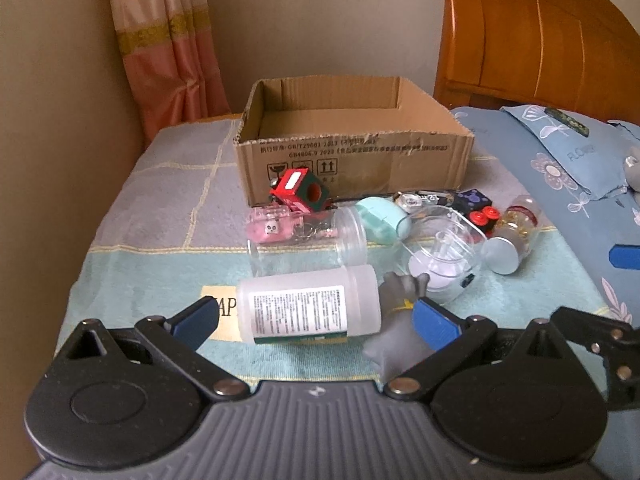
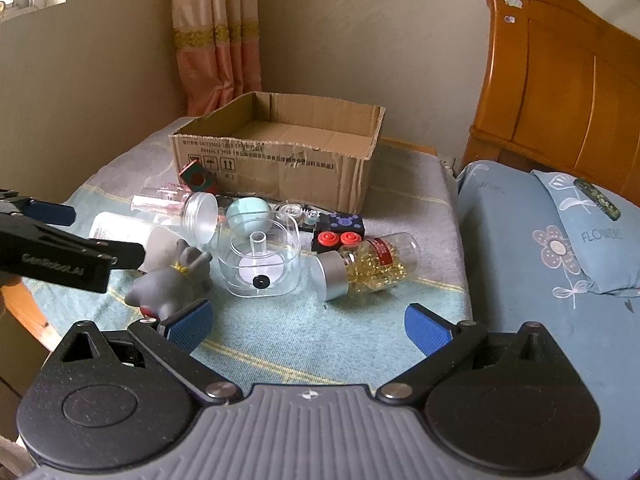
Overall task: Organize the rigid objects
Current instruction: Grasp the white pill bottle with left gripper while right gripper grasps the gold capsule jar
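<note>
Rigid objects lie in a loose heap just in front of the cardboard box, all on a towel-covered counter. Nearest the box wall are a red-and-green cube, a mint round case and a black block with two red buttons. Farther from the box lie a clear jar, a square clear container and a bottle of yellow capsules with a silver cap, on its side. Farthest from the box are a frosted white bottle with a printed label, lying flat, and a grey rubber toy beside it. The left tongs are spread wide, one pad either side of the frosted bottle, not touching it. The right tongs are also spread, holding nothing, over bare towel in front of the heap.
</note>
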The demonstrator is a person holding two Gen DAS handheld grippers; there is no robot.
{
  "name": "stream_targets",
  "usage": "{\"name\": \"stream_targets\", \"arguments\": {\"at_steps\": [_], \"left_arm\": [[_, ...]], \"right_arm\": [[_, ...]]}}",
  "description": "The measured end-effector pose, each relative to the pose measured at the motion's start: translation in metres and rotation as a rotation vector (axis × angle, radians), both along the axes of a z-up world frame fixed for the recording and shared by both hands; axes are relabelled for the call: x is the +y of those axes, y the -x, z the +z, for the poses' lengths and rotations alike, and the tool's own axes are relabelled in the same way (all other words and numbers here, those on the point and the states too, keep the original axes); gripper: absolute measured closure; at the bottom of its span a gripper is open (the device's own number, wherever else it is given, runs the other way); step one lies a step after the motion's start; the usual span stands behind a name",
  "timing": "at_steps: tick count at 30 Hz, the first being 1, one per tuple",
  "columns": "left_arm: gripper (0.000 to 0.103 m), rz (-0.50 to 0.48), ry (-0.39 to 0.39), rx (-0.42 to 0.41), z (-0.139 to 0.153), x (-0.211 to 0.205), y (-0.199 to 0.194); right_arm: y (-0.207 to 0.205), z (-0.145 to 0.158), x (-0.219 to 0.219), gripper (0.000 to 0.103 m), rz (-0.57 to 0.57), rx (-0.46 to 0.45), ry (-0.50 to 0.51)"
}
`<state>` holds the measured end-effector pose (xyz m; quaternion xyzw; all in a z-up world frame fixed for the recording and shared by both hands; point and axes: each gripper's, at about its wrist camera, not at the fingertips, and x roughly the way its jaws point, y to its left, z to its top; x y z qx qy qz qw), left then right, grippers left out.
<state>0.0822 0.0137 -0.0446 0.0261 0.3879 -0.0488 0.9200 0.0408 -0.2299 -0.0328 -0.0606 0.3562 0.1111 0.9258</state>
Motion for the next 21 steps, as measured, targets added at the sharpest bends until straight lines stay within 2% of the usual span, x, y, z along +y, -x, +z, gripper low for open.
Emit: {"name": "stream_targets", "arguments": {"at_steps": [10, 21], "left_arm": [[0.001, 0.033, 0.004, 0.045, -0.019, 0.013, -0.017], [0.001, 0.01, -0.028, 0.06, -0.037, 0.038, -0.007]], "right_arm": [[-0.009, -0.013, -0.001, 0.0, 0.003, 0.037, -0.005], [-0.018, -0.041, -0.005, 0.0, 0.039, 0.08, 0.091]]}}
